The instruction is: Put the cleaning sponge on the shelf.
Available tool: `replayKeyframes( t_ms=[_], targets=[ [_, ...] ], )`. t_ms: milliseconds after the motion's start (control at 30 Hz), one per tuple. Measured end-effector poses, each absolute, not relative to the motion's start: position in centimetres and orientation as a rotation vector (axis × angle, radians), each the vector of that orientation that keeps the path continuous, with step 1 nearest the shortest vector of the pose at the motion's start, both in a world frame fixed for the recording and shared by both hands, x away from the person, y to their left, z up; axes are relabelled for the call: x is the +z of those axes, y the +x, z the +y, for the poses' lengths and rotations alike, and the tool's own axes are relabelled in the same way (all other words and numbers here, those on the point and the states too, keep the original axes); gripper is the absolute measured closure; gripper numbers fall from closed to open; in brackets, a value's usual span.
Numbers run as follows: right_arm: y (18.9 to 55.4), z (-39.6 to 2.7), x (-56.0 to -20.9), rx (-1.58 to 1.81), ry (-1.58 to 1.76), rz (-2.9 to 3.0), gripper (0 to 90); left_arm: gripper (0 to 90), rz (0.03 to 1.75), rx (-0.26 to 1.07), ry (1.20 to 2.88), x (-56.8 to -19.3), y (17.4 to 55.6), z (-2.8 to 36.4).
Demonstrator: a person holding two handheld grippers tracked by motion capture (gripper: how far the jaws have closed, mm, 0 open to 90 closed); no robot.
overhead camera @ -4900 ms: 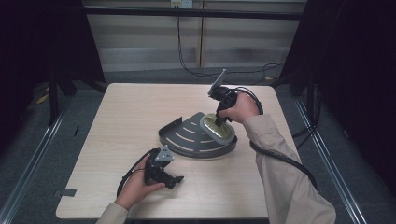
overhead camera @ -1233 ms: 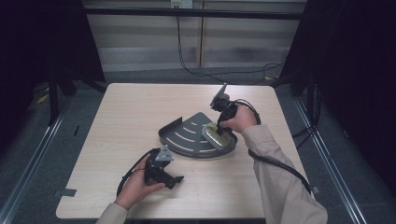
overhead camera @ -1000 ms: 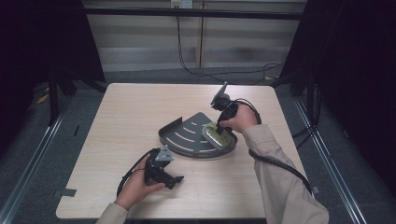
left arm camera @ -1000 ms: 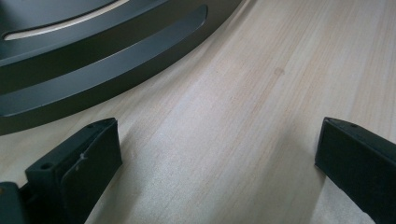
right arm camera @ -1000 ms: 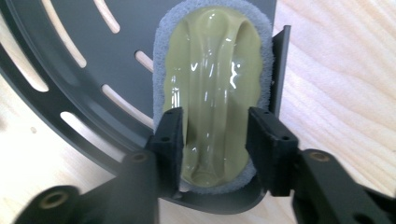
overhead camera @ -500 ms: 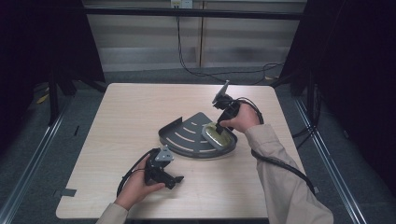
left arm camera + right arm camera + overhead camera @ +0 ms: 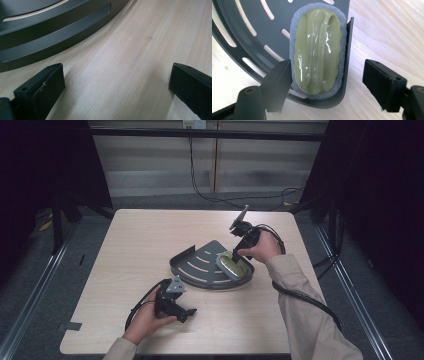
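Observation:
A dark grey slotted corner tray (image 7: 192,270) lies mid-table. In its right corner rests an olive-green scrubber (image 7: 232,265) on a grey-blue sponge pad. My right gripper (image 7: 236,254) points down at it and is open, its jaws having just been opening. In the right gripper view the scrubber (image 7: 318,47) lies flat between the jaws of the right gripper (image 7: 329,82). The left pad stands beside the sponge's edge, and the right pad is out past the tray (image 7: 249,30) wall, over bare wood. My left gripper (image 7: 189,312) rests on the table near the front, open and holding nothing.
In the left gripper view the tray's curved rim (image 7: 50,37) runs just beyond the left gripper (image 7: 117,82), with plain wooden table (image 7: 140,37) between the jaws. Cables trail from both grippers. Dark frame posts and floor surround the table (image 7: 125,245).
The right hand has shifted only slightly over the tray's right corner. The scrubber lies in the same spot. The left hand and its gripper have not moved.

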State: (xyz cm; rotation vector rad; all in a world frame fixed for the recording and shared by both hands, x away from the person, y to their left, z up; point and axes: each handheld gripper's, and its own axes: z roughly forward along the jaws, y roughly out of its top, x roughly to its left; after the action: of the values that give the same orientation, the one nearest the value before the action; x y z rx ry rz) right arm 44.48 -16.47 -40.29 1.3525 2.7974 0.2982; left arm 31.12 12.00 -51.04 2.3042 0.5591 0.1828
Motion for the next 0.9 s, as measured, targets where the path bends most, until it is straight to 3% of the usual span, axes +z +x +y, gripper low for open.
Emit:
replayKeyframes(
  t_ms=[900],
  targets=[
    [42.5, -18.7, -39.2, 0.323, 1.321, 2.799, 22.8, 0.0, 0.557, 0.181, 2.304, -51.0, 31.1, 12.0]
  ],
)
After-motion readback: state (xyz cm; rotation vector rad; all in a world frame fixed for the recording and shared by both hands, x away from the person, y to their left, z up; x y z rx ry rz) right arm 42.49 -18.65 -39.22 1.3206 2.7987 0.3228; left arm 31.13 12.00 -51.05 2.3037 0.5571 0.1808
